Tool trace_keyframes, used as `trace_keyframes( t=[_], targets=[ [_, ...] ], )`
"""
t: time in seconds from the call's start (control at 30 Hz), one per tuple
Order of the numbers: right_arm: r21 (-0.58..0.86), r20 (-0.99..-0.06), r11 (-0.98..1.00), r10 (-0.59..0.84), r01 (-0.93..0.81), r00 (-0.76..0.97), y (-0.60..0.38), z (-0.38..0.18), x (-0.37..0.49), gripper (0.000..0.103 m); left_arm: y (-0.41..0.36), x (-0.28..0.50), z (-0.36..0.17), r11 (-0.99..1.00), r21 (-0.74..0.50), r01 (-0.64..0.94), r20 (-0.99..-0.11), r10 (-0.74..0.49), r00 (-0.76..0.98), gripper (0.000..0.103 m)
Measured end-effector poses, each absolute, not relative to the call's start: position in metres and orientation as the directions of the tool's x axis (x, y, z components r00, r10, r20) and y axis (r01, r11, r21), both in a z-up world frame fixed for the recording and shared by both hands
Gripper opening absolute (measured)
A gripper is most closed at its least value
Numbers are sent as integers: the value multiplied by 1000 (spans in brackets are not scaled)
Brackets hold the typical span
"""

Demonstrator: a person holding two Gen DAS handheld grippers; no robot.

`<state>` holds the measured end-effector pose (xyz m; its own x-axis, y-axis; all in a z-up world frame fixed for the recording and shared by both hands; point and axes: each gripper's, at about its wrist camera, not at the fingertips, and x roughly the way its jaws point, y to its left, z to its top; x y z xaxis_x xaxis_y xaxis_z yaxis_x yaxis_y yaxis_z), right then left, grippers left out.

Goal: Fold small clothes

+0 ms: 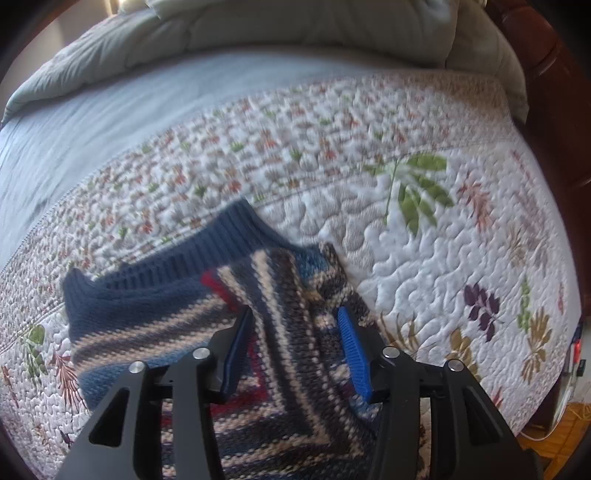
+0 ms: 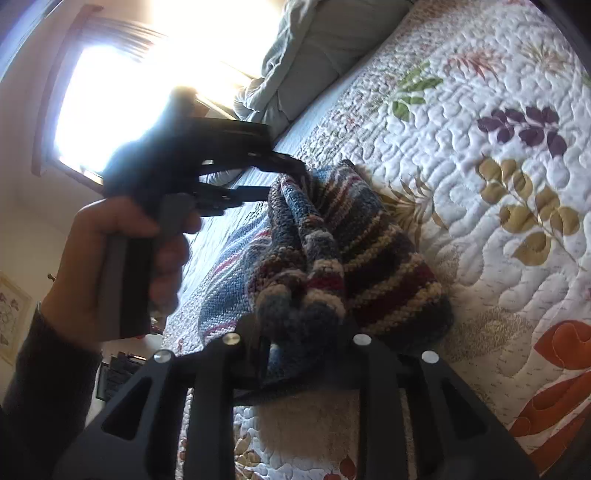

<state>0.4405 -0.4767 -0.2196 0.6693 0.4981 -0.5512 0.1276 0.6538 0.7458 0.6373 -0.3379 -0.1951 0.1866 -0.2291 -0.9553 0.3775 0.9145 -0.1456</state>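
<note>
A small knitted sweater (image 1: 207, 302), navy with cream, blue and red stripes, lies partly folded on the quilted bed. My left gripper (image 1: 293, 317) has its blue pads apart around a raised fold of the knit, not pressed shut. In the right wrist view the sweater (image 2: 354, 258) is bunched and lifted, and my right gripper (image 2: 303, 332) is shut on its near edge; the fingertips are hidden by the knit. The left gripper (image 2: 291, 177) also shows there, held by a hand, its tips at the sweater's far edge.
The floral quilt (image 1: 424, 258) covers the bed, with a blue sheet (image 1: 110, 122) and a grey duvet (image 1: 258, 33) behind. A wooden bed frame (image 1: 554, 110) runs along the right. A bright window (image 2: 122, 92) is at the left in the right wrist view.
</note>
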Motion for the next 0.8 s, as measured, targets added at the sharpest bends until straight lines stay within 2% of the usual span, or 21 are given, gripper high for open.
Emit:
trace_keyframes(
  t=[0.1,0.17,0.2,0.3,0.4,0.5,0.6,0.67,0.73,0.8],
  targets=[
    [770,-545,621,521,147,656,-484,-227,439,27,-313,633,-169,909,-226,351,-916,-321,241,57],
    [783,-542,599,529,164,653,-492,-232,437,36,-297,624,-153,896,-260,359,-887,-369,279,60],
    [787,-542,592,530,173,652,-496,-234,437,38,-288,615,-144,889,-267,371,-869,-389,307,64],
    [810,-520,554,529,191,670,-513,-234,432,46,-257,580,-133,864,-284,415,-831,-437,343,66],
    [844,-467,511,552,162,690,-526,-228,429,47,-225,538,-138,845,-298,444,-807,-471,357,66],
    [840,-486,515,576,170,658,-526,-231,432,52,-192,490,-150,837,-311,451,-782,-495,379,68],
    [828,-510,540,612,152,604,-514,-233,438,65,-173,454,-164,824,-325,463,-769,-515,378,72],
    [796,-555,587,606,151,570,-505,-232,439,72,-171,438,-173,826,-276,493,-781,-491,386,72],
    [809,-545,565,618,161,567,-503,-237,440,74,-170,428,-176,822,-262,505,-777,-491,394,73],
    [820,-532,550,635,156,560,-498,-240,446,62,-161,421,-180,812,-315,491,-756,-527,387,73]
  ],
)
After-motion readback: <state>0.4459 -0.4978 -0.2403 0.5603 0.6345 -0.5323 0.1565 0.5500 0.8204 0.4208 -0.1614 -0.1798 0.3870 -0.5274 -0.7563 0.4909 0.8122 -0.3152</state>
